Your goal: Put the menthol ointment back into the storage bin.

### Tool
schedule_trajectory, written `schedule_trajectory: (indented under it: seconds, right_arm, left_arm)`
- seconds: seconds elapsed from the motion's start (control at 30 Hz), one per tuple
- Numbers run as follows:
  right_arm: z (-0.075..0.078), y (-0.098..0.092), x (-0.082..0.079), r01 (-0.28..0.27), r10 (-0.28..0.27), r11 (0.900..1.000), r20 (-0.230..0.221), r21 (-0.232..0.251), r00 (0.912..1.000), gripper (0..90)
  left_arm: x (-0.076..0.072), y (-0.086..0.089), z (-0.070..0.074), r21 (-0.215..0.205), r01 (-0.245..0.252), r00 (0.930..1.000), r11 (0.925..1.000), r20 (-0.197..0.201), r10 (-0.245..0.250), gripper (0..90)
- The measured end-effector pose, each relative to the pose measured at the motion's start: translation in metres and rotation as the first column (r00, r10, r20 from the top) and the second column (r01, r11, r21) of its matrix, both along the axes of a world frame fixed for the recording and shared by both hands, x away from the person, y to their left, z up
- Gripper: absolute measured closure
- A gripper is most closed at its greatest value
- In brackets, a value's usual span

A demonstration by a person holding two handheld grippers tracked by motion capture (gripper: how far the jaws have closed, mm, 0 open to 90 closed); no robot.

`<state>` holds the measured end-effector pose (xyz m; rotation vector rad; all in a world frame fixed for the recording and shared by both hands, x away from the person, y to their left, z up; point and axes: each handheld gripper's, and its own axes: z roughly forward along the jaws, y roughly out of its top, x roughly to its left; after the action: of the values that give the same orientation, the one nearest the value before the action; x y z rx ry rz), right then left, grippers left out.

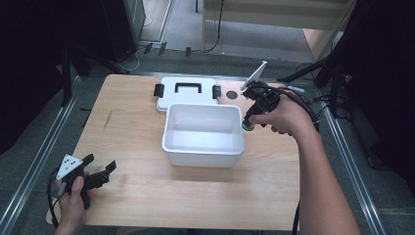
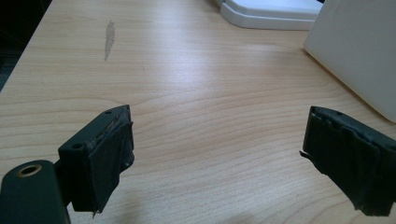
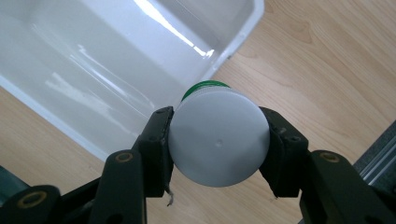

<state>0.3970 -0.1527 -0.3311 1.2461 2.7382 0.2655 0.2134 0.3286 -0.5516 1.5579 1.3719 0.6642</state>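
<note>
At the near left corner of the worktop, the left tool hangs idle, jaws wide, leaving the work to the other hand. Farther off, the right tool clamps a white-capped, green-banded jar beside the open white tub, likely for dropping in. Behind lies the tub's lid, set aside.

Left gripper jaws stand wide apart over bare wooden table, white bin at right
</note>
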Motion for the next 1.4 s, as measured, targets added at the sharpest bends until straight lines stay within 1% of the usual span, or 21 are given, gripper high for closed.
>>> schedule_trajectory:
  seconds: [0.07,0.17,0.2,0.23,0.3,0.33,0.37,0.47,0.57,0.63,0.67,0.7,0.73,0.77,0.9,0.97,1.07,1.13,1.23,1.3,1.4]
  right_arm:
    - [0.001,0.005,-0.001,-0.019,0.019,1.0,-0.005,0.006,0.9998,51.5]
    - [0.001,0.014,-0.001,-0.067,0.068,0.998,-0.009,0.007,0.9977,51.5]
    - [0.001,0.014,-0.001,-0.067,0.068,0.998,-0.009,0.007,0.9977,51.5]
    - [0.001,0.017,-0.001,-0.081,0.081,0.997,-0.008,0.006,0.9967,51.4]
    - [-0.001,0.022,-0.002,-0.114,0.114,0.993,-0.006,0.007,0.9935,51.5]
    - [-0.002,0.026,-0.002,-0.149,0.149,0.989,-0.005,0.01,0.9889,51.5]
    - [-0.002,0.026,-0.002,-0.149,0.149,0.989,-0.005,0.01,0.9889,51.5]
    - [-0.004,0.033,-0.002,-0.174,0.174,0.985,-0.008,0.01,0.9847,51.5]
    - [-0.008,0.038,-0.002,-0.228,0.228,0.974,0.002,0.005,0.9735,51.5]
    - [-0.012,0.042,-0.003,-0.271,0.271,0.963,0.009,0.01,0.9626,51.5]
    - [-0.015,0.044,-0.002,-0.297,0.297,0.955,0.011,0.001,0.9548,51.5]
    - [-0.015,0.044,-0.002,-0.297,0.297,0.955,0.011,0.001,0.9548,51.5]
    - [-0.02,0.046,-0.002,-0.311,0.311,0.95,0.006,-0.01,0.9504,51.5]
    - [-0.02,0.046,-0.002,-0.311,0.311,0.95,0.006,-0.01,0.9504,51.5]
    - [-0.03,0.05,0.0,-0.333,0.333,0.943,-0.004,-0.022,0.9429,51.5]
    - [-0.036,0.052,0.001,-0.35,0.35,0.936,-0.01,-0.031,0.9369,51.5]
    - [-0.047,0.053,0.002,-0.384,0.384,0.923,-0.01,-0.037,0.9233,51.5]
    - [-0.054,0.053,0.002,-0.395,0.395,0.918,-0.015,-0.038,0.9185,51.5]
    - [-0.065,0.054,0.003,-0.417,0.417,0.908,-0.017,-0.05,0.9089,51.5]
    - [-0.07,0.055,0.003,-0.418,0.418,0.907,-0.016,-0.049,0.9083,51.4]
    - [-0.079,0.057,0.002,-0.437,0.437,0.898,-0.019,-0.051,0.8994,51.5]
  left_arm:
    - [0.0,0.0,0.0,0.0,0.0,1.0,1.0,0.0,0.0,9.1]
    - [0.0,0.0,0.0,-0.003,0.0,1.0,1.0,0.0,0.0,9.1]
    - [0.0,0.0,0.0,-0.003,0.0,1.0,1.0,0.0,0.0,9.1]
    - [0.0,0.0,0.0,-0.003,-0.001,1.0,1.0,0.0,0.001,9.1]
    - [0.0,0.0,0.0,-0.003,-0.001,1.0,1.0,0.0,0.001,9.1]
    - [0.0,0.0,0.0,-0.003,-0.002,1.0,1.0,0.0,0.002,9.1]
    - [0.0,0.0,0.0,-0.003,-0.002,1.0,1.0,0.0,0.002,9.1]
    - [0.0,0.0,0.0,-0.004,-0.003,1.0,1.0,0.0,0.003,9.1]
    - [0.001,0.001,0.0,-0.002,-0.004,1.0,1.0,-0.005,0.004,9.1]
    - [0.001,0.001,0.0,-0.001,-0.004,1.0,1.0,-0.005,0.004,9.1]
    - [0.001,0.001,0.0,-0.001,-0.003,1.0,1.0,-0.006,0.003,9.1]
    - [0.001,0.001,0.0,-0.001,-0.003,1.0,1.0,-0.006,0.003,9.1]
    - [0.0,0.001,0.0,0.0,-0.003,1.0,1.0,-0.007,0.003,9.1]
    - [0.001,0.001,0.0,-0.004,-0.004,1.0,1.0,-0.006,0.004,9.1]
    - [0.001,0.001,0.0,-0.005,-0.004,1.0,1.0,-0.007,0.003,9.1]
    - [0.001,0.001,0.0,-0.004,-0.002,1.0,1.0,-0.007,0.002,9.1]
    - [0.001,0.001,0.0,-0.002,-0.002,1.0,1.0,-0.005,0.002,9.1]
    - [0.001,0.001,0.0,0.0,-0.002,1.0,1.0,-0.003,0.002,9.1]
    - [0.001,0.0,0.0,-0.002,-0.005,1.0,1.0,-0.005,0.005,9.1]
    - [0.0,0.0,0.0,-0.001,-0.004,1.0,1.0,-0.006,0.004,9.1]
    - [0.0,0.0,0.0,0.0,-0.004,1.0,1.0,-0.006,0.004,9.1]
